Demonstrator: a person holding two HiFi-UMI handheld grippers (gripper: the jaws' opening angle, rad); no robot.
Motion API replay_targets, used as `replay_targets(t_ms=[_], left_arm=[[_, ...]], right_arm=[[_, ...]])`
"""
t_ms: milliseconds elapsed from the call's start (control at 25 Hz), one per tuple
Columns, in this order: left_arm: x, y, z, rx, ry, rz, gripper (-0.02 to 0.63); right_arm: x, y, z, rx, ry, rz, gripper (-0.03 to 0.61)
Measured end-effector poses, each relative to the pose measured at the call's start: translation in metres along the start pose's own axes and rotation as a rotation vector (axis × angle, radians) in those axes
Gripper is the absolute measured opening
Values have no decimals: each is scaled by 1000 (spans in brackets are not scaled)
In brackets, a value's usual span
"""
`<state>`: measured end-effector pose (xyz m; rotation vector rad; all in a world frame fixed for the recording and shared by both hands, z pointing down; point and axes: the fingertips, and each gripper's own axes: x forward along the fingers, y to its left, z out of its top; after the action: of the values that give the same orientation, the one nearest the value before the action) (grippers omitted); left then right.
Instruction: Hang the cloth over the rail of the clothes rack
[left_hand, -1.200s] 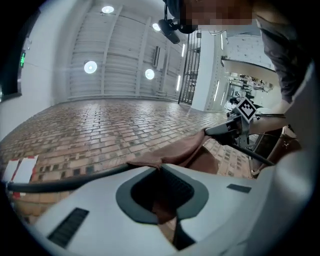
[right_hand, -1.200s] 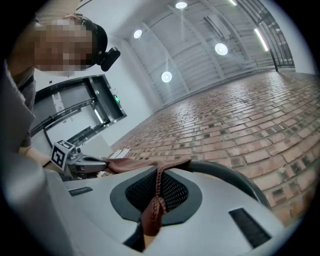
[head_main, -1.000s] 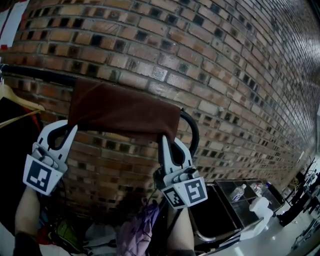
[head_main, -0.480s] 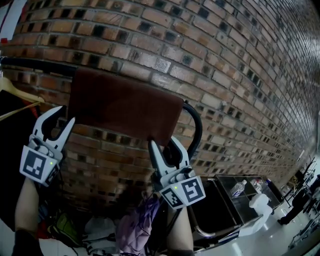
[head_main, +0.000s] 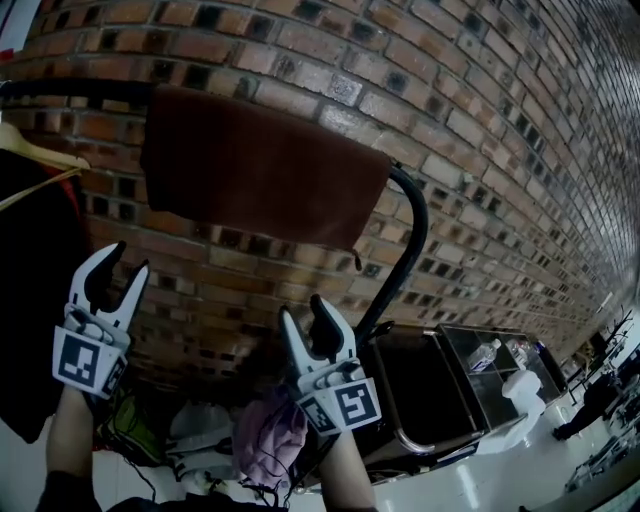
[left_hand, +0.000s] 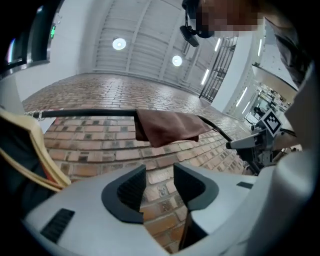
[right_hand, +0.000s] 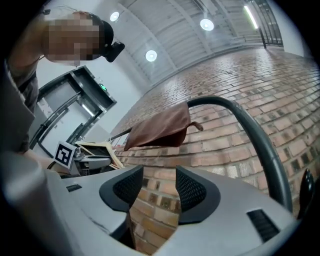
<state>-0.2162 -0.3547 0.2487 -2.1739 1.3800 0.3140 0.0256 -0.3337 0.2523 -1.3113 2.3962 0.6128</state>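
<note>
A dark brown cloth (head_main: 255, 170) hangs draped over the black rail (head_main: 60, 90) of the clothes rack, in front of the brick wall; it also shows in the left gripper view as the cloth (left_hand: 167, 127) and in the right gripper view as the cloth (right_hand: 160, 130). Below it, my left gripper (head_main: 118, 270) is opening its jaws with nothing between them. My right gripper (head_main: 306, 312) is lower, under the cloth's right part, its jaws also opening and empty. Both grippers are apart from the cloth.
The rail bends down into a curved black post (head_main: 405, 250) at the right. A wooden hanger (head_main: 40, 160) with dark clothing hangs at the left. A purple garment (head_main: 268, 440) lies below. A black cart (head_main: 440, 390) with bottles stands at the right.
Both grippers let go of the cloth's lower edge, opened, and dropped down away from it. The cloth now hangs free on the rail.
</note>
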Motion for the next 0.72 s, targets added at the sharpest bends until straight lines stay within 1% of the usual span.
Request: replay_targets(t_ms=[40, 80, 120, 160, 200, 280, 360, 440, 520, 600, 720], left_arm=[[-6, -3, -10, -27, 12, 6, 202], [-13, -7, -19, -47, 26, 10, 200], [-19, -11, -27, -63, 39, 16, 181], [-25, -15, -35, -77, 48, 25, 140], [-31, -18, -43, -87, 57, 35, 120], [-41, -25, -58, -92, 81, 52, 58], [-48, -32, -70, -102, 99, 60, 46], [-53, -39, -78, -126, 110, 59, 38], [-57, -44, -84, -141, 119, 55, 14], [-61, -49, -89, -160, 127, 57, 12], [-64, -53, -98, -172, 156, 53, 12]], right_arm=[[-4, 6, -5, 4, 4, -3, 206], [-7, 12, -9, 2, 6, -5, 179], [-11, 20, -13, -4, 7, -4, 140], [-14, 28, -17, -8, 9, -1, 116], [-16, 35, -23, -7, 14, 4, 107], [-20, 50, -36, 12, 35, 19, 107], [-23, 61, -49, 32, 55, 24, 104], [-26, 68, -59, 50, 64, 16, 67], [-29, 71, -66, 68, 57, -3, 29], [-34, 74, -71, 87, 52, -13, 23], [-38, 78, -90, 112, 104, -6, 23]])
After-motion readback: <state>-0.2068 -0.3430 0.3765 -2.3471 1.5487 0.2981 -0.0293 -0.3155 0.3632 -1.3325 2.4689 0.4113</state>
